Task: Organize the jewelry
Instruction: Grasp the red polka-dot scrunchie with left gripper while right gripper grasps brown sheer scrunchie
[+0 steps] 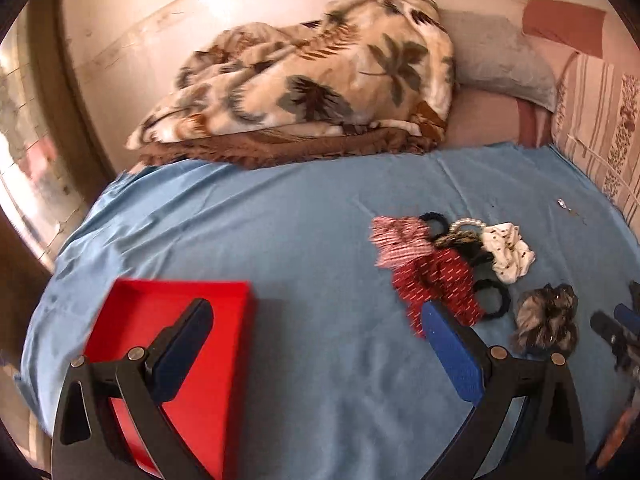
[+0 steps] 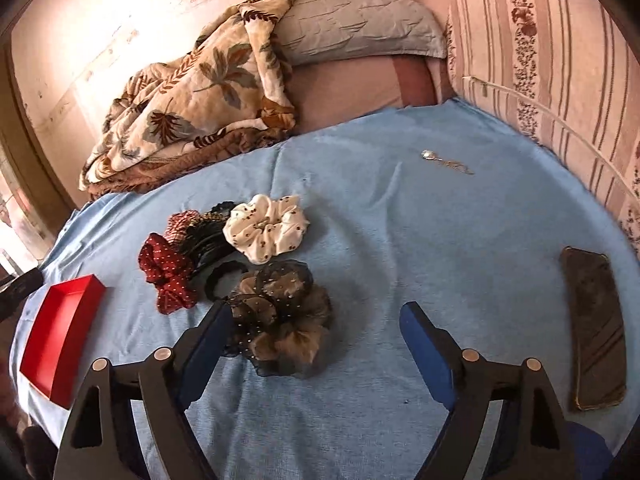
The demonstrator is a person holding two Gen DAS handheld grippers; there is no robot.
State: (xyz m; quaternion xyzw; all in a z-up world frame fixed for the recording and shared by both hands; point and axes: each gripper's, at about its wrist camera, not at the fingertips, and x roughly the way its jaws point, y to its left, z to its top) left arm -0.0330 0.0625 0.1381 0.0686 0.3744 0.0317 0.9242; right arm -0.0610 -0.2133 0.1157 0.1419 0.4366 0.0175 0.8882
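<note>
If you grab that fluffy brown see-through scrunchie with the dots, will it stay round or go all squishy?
The brown sheer dotted scrunchie would probably squash flat: its ruffles look like thin gathered netting. It likely weighs very little and shouldn't roll, lying slumped on the blue sheet.

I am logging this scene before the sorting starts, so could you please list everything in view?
red box: one, red, open, on the sheet's left.
scrunchies: several in a pile; white dotted, dark red dotted, red-white striped, brown sheer, mid-sheet.
black hair ties: at least two, in the pile.
pearl bracelet: one, white, in the pile.
silver pendant: one, far right of the pile.
phone: one, dark, right edge.
blue sheet: one.
leaf-print blanket: one, behind.
grey pillow: one, behind.
left gripper: open, empty.
right gripper: open, around nothing.
</note>
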